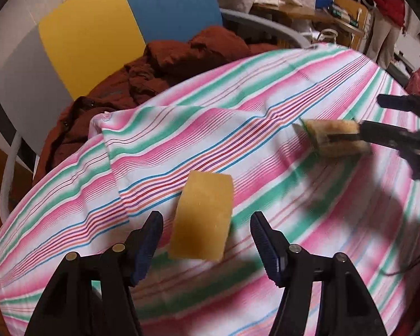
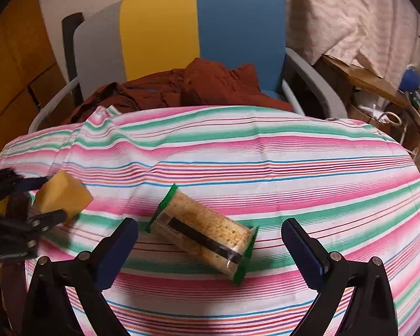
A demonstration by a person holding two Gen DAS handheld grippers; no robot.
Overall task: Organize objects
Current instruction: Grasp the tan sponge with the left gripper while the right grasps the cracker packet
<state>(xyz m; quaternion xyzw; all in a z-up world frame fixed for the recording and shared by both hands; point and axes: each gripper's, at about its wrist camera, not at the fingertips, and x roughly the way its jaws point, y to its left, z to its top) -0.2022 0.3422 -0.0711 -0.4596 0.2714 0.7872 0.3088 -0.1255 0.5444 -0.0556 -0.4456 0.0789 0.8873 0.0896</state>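
Note:
A yellow sponge-like block [image 1: 201, 215] lies on the pink, green and white striped cloth [image 1: 266, 89]. It sits between the fingers of my left gripper [image 1: 208, 235], which is open with a gap on both sides. A clear cracker packet with green ends [image 2: 204, 229] lies tilted on the cloth [image 2: 266, 151], between the wide-open fingers of my right gripper [image 2: 210, 225]. In the right wrist view, the left gripper [image 2: 42, 200] is at the far left, around the block [image 2: 61, 196]. In the left wrist view, the right gripper [image 1: 383, 117] is at the right, by the packet [image 1: 336, 137].
Behind the cloth-covered surface stands a chair [image 2: 159, 28] with a grey, yellow and blue back. A crumpled rust-brown garment [image 2: 204, 84] lies on its seat. Cluttered shelves [image 1: 347, 8] and a pale curtain [image 2: 336, 14] are at the back right. The cloth has folds at the left.

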